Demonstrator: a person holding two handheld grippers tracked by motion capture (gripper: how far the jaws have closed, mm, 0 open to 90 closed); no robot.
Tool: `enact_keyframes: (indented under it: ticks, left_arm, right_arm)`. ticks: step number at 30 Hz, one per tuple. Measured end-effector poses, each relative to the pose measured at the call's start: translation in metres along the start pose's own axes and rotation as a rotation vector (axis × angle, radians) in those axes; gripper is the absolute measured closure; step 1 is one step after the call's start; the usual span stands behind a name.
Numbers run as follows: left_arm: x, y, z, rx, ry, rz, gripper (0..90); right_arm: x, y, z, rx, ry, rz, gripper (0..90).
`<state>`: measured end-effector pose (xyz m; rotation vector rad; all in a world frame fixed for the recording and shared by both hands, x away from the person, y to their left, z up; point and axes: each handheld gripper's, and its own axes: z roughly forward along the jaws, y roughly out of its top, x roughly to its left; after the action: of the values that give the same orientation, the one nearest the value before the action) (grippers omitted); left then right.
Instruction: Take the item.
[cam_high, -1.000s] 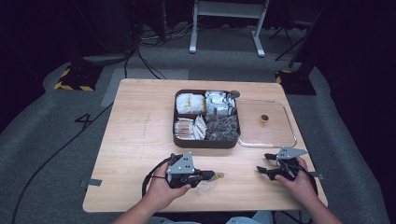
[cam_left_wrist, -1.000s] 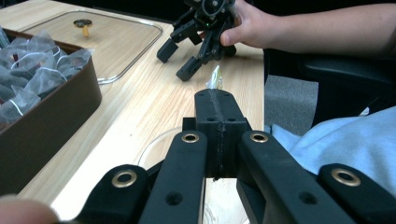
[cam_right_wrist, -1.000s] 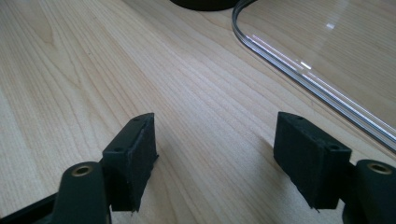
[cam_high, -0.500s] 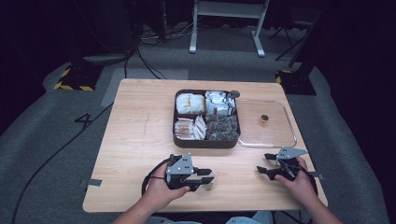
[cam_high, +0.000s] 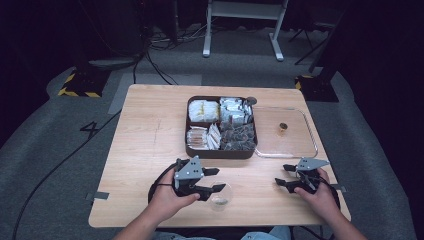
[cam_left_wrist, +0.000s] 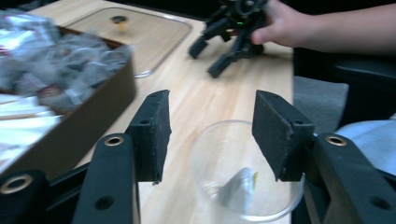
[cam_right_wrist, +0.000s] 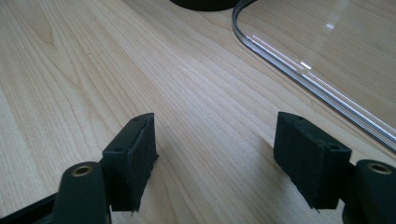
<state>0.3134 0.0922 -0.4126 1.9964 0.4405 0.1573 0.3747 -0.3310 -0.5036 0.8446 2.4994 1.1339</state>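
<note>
High view shows the wooden desk (cam_high: 145, 150) carrying a brown divided box (cam_high: 221, 150) of wrapped tea bags at centre far, with its clear lid (cam_high: 295, 145) lying flat just to the right. Near the front edge, slightly left of centre, stands a small clear cup (cam_high: 220, 196) with a tea bag (cam_left_wrist: 238, 186) lying in its bottom.

Change: a second ago the left gripper (cam_high: 214, 180) had its jaws pressed together over the cup; they have just been opening and now stand spread on either side of the rim, with neither pad touching the glass. Judged from this, the tea bag is released into the cup and the drop step is complete; withdrawal of the left gripper should follow.

Pose: the left hand (cam_high: 167, 197) holds its gripper level, pointing right. The right gripper (cam_high: 286, 176) rests at near right, pointing left; its jaws hold nothing, only bare desk lying between them in the right gripper view.
</note>
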Motion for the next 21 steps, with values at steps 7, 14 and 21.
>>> enact_keyframes:
  ticks: [7,14,21]
  left_arm:
    - [0.010,0.000,-0.018,0.051,0.147,-0.012,41.8]
    - [0.023,-0.011,-0.038,0.102,0.254,-0.080,36.4]
    - [0.040,-0.030,-0.057,0.151,0.313,-0.118,32.4]
  right_arm:
    - [0.001,0.000,0.000,0.001,0.000,-0.002,29.6]
    - [0.001,0.000,0.000,0.001,0.003,0.000,29.1]
    - [0.001,0.000,0.000,0.001,0.002,0.000,29.1]
